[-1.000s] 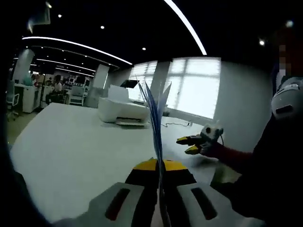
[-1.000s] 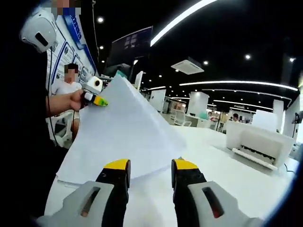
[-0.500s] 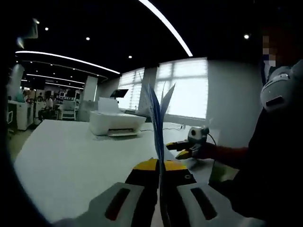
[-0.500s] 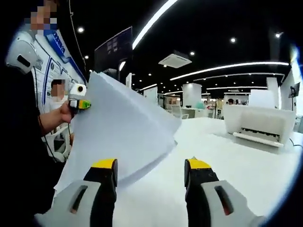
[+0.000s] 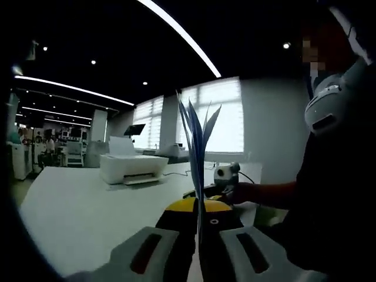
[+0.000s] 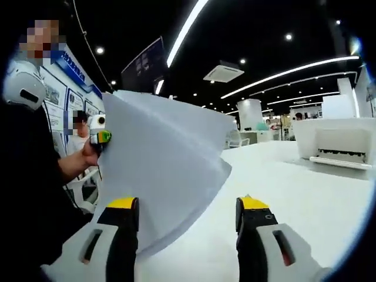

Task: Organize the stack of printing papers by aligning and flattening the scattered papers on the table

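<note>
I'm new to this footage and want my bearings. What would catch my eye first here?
First, the sheaf of printing papers standing on edge, pinched in the left tongs and fanning out at the top; in the right gripper view it is a broad curved sheet in front of the open right tongs. Behind it, a white printer sits on the white table.

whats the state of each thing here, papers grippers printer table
papers: held up off the table, upright, sheets fanned apart at the top, not aligned
left gripper: shut on the papers' edge
right gripper: open, jaws wide apart, holding nothing
printer: standing on the table, apart from the papers
table: white, bare near the grippers
</note>
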The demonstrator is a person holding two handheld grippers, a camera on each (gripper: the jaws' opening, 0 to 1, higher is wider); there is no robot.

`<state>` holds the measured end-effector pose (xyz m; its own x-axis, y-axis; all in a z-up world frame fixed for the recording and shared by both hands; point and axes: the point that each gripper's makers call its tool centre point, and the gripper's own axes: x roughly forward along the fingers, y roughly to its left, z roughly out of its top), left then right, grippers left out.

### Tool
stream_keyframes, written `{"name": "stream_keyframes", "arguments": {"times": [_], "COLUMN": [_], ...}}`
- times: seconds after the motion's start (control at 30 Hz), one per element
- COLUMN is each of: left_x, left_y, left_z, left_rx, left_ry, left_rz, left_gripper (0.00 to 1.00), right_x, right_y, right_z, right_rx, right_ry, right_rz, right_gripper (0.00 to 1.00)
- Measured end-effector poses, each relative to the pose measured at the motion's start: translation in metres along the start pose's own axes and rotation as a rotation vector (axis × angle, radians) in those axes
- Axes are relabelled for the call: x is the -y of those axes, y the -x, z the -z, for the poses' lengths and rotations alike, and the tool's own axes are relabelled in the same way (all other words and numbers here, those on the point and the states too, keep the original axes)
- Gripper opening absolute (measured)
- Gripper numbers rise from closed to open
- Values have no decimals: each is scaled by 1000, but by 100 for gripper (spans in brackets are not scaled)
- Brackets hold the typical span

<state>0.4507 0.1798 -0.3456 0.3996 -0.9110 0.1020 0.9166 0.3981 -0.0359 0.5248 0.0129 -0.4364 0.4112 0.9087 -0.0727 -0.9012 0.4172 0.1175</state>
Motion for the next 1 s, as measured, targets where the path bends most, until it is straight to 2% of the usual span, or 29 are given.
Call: {"name": "stream_keyframes", "arguments": {"times": [0.1,0.23,0.27,0.37,0.53,0.63,0.8,0.87,1.0], "left_x": [4,6,8,9,9,8,-1,-11,-23], "left_y": [3,3,5,6,5,7,10,11,10], "left_z": [-6,-8,-14,-18,-18,-19,-15,-10,-3], "left_rx": [42,53,116,146,154,171,176,173,146], "left_ry": [2,4,31,46,55,72,102,133,149], "left_rz": [30,37,65,83,94,100,70,25,-44], "left_gripper": [6,6,6,6,6,6,6,6,6], "right_x": [-5,-17,-22,-33,-42,-48,-65,-64,-63], "right_y": [-1,-3,-2,-1,3,7,12,13,15], "right_z": [-6,-17,-21,-29,-35,-40,-45,-46,-51], "right_rx": [30,84,99,133,154,173,185,180,154], "right_ry": [-18,-29,-30,-27,-6,-15,51,108,148], "right_rz": [-31,-92,-116,-168,-205,-240,-298,-278,-247], "right_gripper": [63,61,59,51,24,18,0,0,0]}}
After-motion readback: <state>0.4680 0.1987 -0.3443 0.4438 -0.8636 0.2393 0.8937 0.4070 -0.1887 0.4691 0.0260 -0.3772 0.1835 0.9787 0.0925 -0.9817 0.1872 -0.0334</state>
